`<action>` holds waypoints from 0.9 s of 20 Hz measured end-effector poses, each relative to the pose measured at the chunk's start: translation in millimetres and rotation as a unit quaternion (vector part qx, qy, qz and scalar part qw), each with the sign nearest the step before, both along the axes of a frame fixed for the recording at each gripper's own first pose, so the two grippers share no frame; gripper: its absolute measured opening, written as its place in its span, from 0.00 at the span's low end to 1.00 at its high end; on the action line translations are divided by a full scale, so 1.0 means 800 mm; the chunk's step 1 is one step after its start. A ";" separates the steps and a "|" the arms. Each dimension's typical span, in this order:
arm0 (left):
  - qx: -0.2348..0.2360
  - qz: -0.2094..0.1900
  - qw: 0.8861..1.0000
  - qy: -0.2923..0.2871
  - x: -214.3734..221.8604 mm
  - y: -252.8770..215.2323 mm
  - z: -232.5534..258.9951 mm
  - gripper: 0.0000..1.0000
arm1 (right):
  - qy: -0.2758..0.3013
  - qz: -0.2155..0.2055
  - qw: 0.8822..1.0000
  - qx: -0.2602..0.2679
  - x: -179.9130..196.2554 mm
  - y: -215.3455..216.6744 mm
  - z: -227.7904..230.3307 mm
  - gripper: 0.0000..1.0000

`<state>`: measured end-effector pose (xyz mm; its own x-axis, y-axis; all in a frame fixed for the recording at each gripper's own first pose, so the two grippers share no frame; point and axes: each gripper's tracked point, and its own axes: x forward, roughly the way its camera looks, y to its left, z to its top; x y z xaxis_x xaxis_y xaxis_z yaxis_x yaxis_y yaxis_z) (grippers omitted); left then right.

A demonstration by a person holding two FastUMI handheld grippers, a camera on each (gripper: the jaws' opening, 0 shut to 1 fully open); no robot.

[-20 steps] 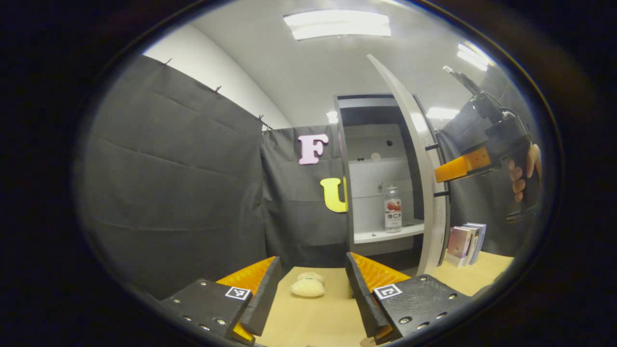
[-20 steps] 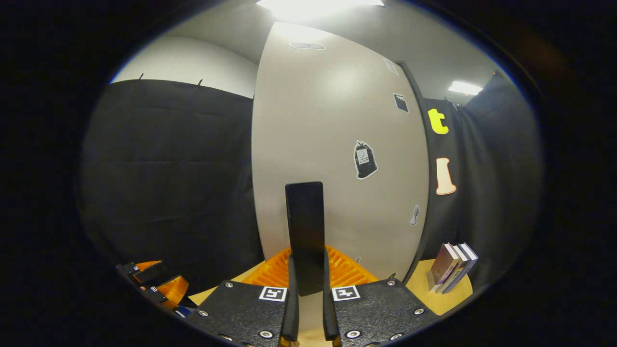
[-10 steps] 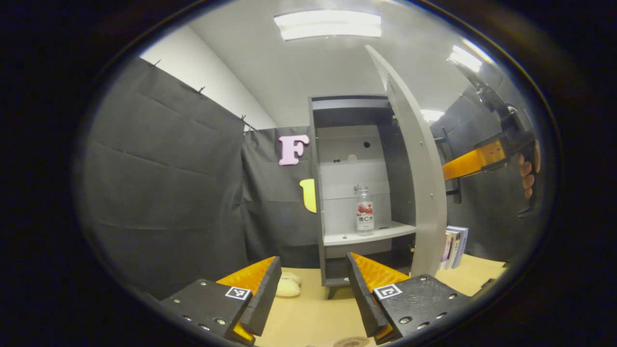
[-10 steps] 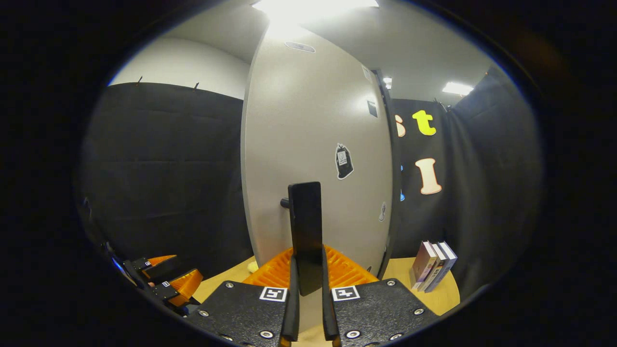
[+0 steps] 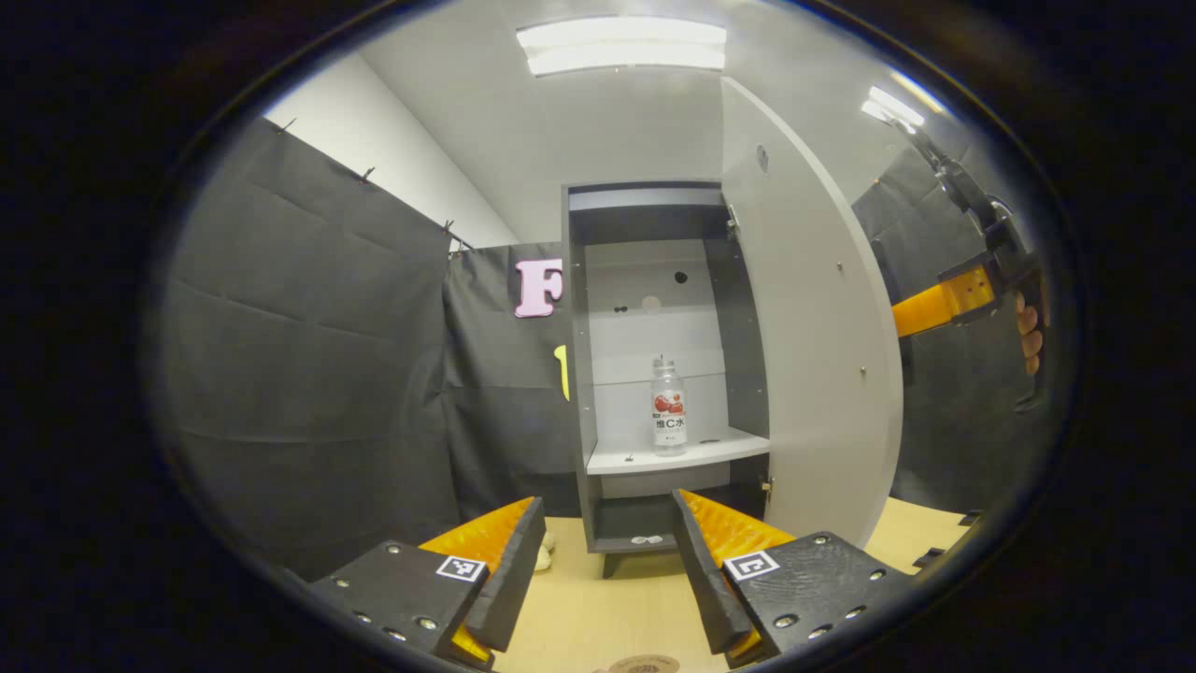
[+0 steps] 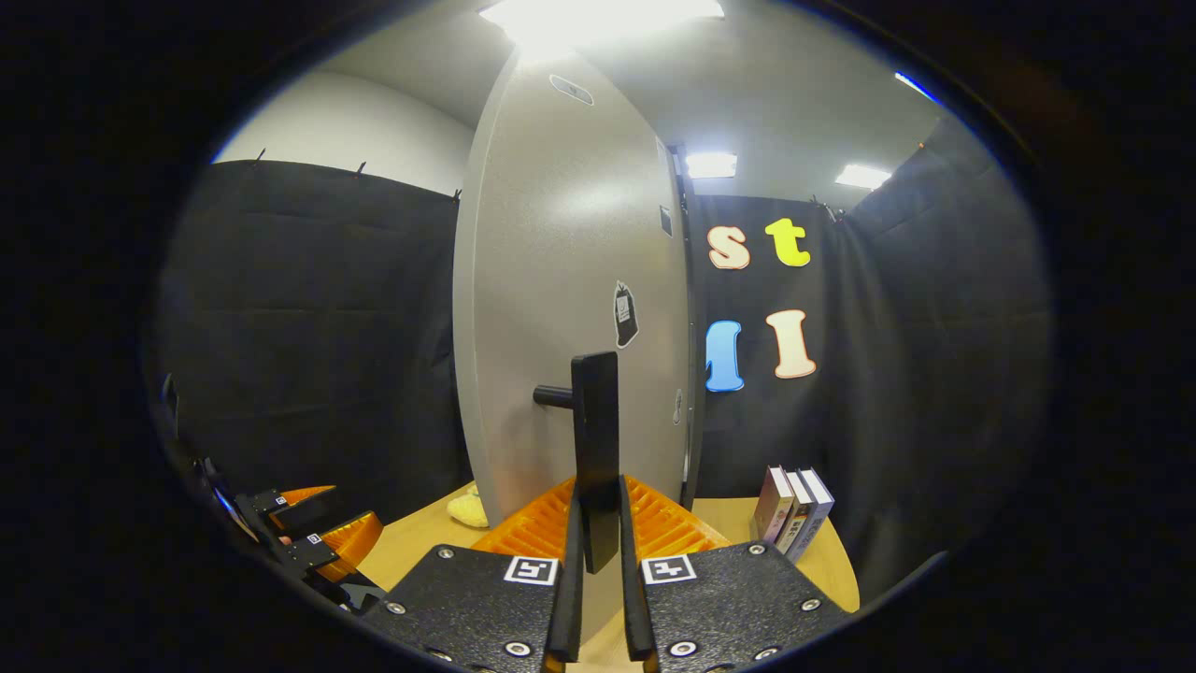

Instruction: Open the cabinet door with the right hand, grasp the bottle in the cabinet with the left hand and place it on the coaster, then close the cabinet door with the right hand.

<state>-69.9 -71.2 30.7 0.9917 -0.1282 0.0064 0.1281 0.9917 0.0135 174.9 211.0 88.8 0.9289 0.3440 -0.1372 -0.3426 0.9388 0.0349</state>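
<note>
swings wider on its hinges, the cabinet door (image 5: 822, 355), drawn by the right gripper (image 6: 595, 561) clamped on the handle (image 6: 595, 449); uncovers more of the shelf (image 5: 677, 455) around the bottle (image 5: 668, 418).

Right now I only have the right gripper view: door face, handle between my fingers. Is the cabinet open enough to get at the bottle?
Observer: Yes. In the left gripper view the cabinet door stands wide open and the bottle is in plain sight.
Operator: Where's it sitting?
Observer: Upright on the white shelf, about mid-width, nothing in front of it.
Operator: Left gripper ready?
Observer: The left gripper is open, holds nothing, and is short of the cabinet, pointed at the opening.
</note>
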 end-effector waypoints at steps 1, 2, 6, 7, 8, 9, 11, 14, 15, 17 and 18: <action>0.000 -0.002 1.000 -0.001 -0.001 -0.005 0.003 0.77 | -0.002 -0.002 1.000 0.000 0.003 -0.002 0.000 0.17; -0.001 -0.003 1.000 -0.001 -0.001 -0.010 0.003 0.77 | -0.002 -0.004 1.000 -0.002 0.003 -0.005 0.000 0.17; -0.004 0.000 1.000 0.005 -0.011 -0.028 0.002 0.77 | -0.014 -0.013 1.000 -0.013 0.009 -0.020 0.002 0.17; -0.004 0.001 1.000 0.006 -0.014 -0.033 0.002 0.77 | -0.017 -0.017 1.000 -0.016 0.010 -0.024 0.002 0.17; -0.004 0.003 1.000 0.006 -0.017 -0.037 0.003 0.77 | -0.020 -0.022 0.999 -0.017 0.012 -0.029 0.003 0.17; -0.003 0.005 1.000 0.007 -0.020 -0.042 0.005 0.77 | -0.022 -0.026 0.999 -0.019 0.014 -0.032 0.003 0.17; -0.001 0.007 1.000 0.004 -0.018 -0.051 0.008 0.77 | -0.027 -0.038 0.999 -0.019 0.016 -0.041 0.004 0.17; 0.003 0.005 1.000 -0.001 -0.016 -0.066 0.017 0.77 | -0.027 -0.028 0.999 -0.001 0.012 -0.033 0.006 0.16; 0.005 0.004 1.000 -0.001 -0.012 -0.072 0.018 0.82 | -0.026 -0.020 0.999 0.008 0.010 -0.029 0.006 0.16; 0.007 -0.005 1.000 -0.003 0.002 -0.084 0.025 0.82 | -0.030 -0.023 0.999 0.008 0.010 -0.035 0.005 0.16; 0.006 -0.010 1.000 -0.005 0.009 -0.088 0.029 0.82 | -0.030 -0.030 0.999 0.002 0.009 -0.042 0.002 0.17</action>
